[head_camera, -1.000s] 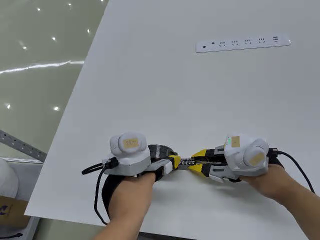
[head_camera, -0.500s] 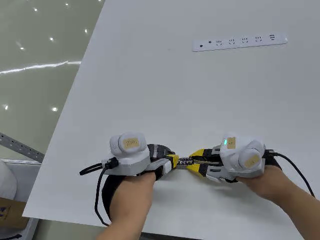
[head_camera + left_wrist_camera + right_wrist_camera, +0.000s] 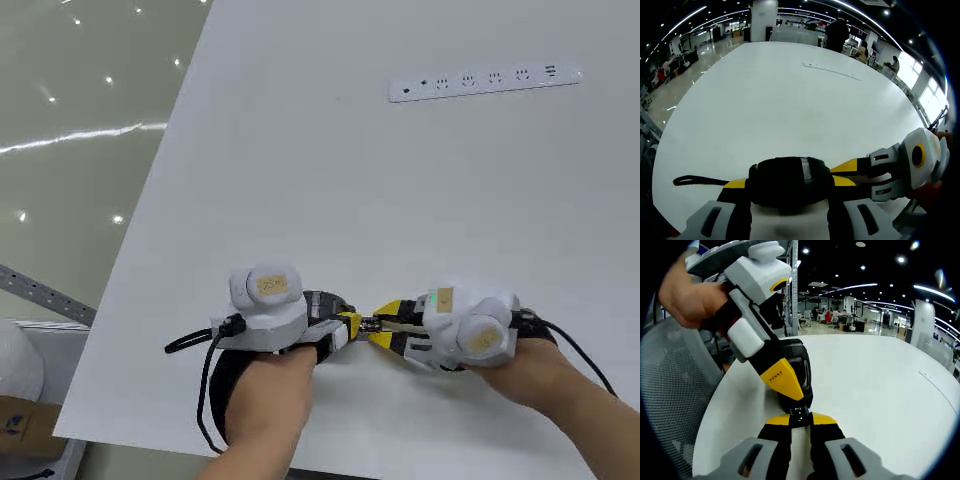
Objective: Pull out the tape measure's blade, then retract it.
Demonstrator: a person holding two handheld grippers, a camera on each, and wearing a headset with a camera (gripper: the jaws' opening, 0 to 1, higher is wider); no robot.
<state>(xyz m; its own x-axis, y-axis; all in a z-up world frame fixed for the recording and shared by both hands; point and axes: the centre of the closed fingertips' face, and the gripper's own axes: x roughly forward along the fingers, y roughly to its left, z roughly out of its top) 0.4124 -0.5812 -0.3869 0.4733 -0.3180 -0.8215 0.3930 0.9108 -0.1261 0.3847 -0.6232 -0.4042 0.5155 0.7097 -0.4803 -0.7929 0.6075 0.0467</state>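
Tape measure (image 3: pixel 789 186) sits squarely between my left gripper's (image 3: pixel 343 323) jaws, which are clamped onto its black case from both sides. Its hook (image 3: pixel 800 413) pokes out just ahead of the case. My right gripper's (image 3: pixel 800 421) jaws are pinched nearly closed on that hook, tips just beside the case mouth. Hardly any blade shows between the two sets of jaws. The risk as I read it: that pinch looks shallow, so a pull off the blade's line could slip the hook free and let it snap back. A hard tug might also twist the case in the left jaws. The bench (image 3: pixel 400 200) edge is near behind the jaws, so a dropped case could go over.
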